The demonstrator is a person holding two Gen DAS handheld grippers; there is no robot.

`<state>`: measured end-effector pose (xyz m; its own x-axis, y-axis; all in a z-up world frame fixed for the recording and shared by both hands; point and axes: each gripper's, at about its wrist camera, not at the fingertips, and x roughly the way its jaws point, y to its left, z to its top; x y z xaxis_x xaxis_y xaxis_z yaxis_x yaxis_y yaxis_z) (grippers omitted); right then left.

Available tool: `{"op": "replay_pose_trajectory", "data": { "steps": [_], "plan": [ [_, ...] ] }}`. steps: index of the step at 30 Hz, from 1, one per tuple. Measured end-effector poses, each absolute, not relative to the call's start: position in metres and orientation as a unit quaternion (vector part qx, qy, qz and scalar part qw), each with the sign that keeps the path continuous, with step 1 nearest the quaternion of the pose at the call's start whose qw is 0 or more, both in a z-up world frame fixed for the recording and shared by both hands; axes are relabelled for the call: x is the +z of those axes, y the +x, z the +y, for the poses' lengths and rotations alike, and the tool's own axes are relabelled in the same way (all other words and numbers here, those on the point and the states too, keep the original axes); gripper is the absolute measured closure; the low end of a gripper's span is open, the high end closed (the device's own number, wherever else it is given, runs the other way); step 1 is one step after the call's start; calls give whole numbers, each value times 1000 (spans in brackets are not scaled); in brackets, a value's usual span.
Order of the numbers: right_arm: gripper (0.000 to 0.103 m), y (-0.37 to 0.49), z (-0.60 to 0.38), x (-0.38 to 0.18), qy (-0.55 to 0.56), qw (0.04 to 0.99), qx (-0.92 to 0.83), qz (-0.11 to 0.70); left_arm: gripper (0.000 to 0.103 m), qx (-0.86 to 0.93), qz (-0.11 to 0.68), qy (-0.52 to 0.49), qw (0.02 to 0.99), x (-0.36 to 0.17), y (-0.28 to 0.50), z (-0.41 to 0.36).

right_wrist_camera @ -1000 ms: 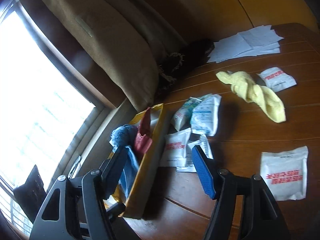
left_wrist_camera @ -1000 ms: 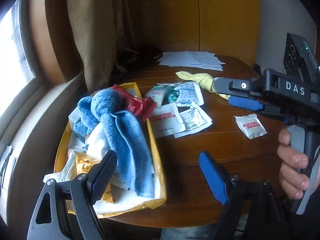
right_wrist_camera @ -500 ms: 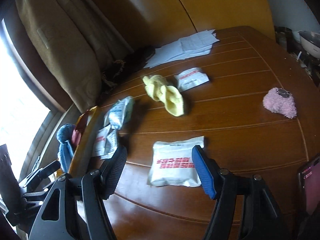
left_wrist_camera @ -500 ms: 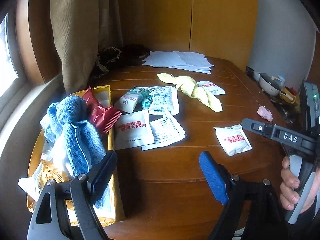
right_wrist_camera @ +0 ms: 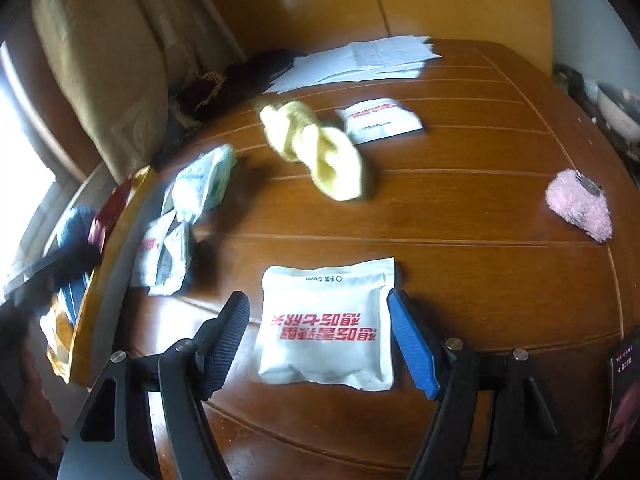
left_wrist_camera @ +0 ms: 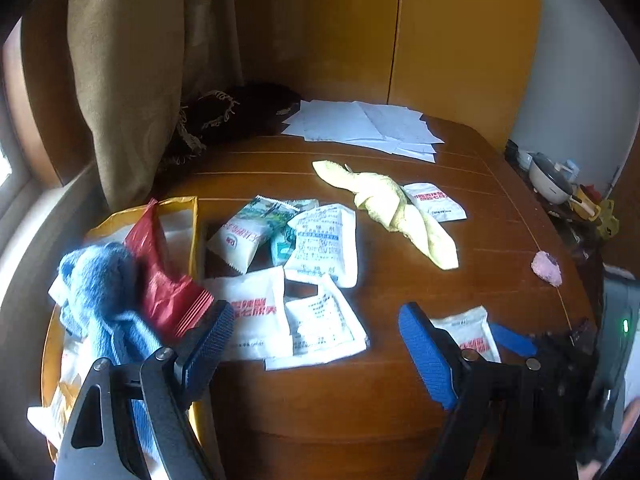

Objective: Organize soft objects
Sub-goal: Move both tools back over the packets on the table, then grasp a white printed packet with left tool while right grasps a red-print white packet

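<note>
A white packet with red print (right_wrist_camera: 326, 320) lies flat on the wooden table (right_wrist_camera: 460, 216), between the jaws of my right gripper (right_wrist_camera: 320, 336). Those jaws are opening, and the pads stand just off the packet's sides. My left gripper (left_wrist_camera: 316, 350) is open and empty, above a heap of white packets (left_wrist_camera: 316, 316). Beside its left finger is a yellow tray (left_wrist_camera: 188, 208) holding a blue towel (left_wrist_camera: 100, 280) and a red packet (left_wrist_camera: 160, 280). A yellow cloth (left_wrist_camera: 392, 208) lies mid-table, partly over another white packet (left_wrist_camera: 436, 200). A pink fluffy item (right_wrist_camera: 580, 208) sits far right.
White paper sheets (left_wrist_camera: 360, 124) lie at the table's far edge, with a dark fringed cloth (left_wrist_camera: 224, 116) beside a brown curtain (left_wrist_camera: 128, 80). Yellow cupboard doors (left_wrist_camera: 400, 32) stand behind. A side surface with a pot (left_wrist_camera: 550, 180) is at the right. A phone (right_wrist_camera: 624, 396) sits at the near right edge.
The right gripper swung away from the tray, came down over the lone white packet, and its jaws widened slightly. The left gripper shifted right from the tray toward the packet heap.
</note>
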<state>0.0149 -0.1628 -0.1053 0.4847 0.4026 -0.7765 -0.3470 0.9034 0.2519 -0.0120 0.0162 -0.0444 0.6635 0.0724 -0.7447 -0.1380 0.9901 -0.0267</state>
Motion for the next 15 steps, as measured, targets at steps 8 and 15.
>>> {"op": "replay_pose_trajectory", "data": {
  "steps": [8, 15],
  "plan": [
    [45, -12, -140, -110, -75, 876, 201, 432, 24, 123, 458, -47, 879, -78, 77, 28],
    [58, -18, -148, -108, -79, 880, 205, 422, 76, 125, 466, -48, 874, -95, 85, 20]
  ]
}}
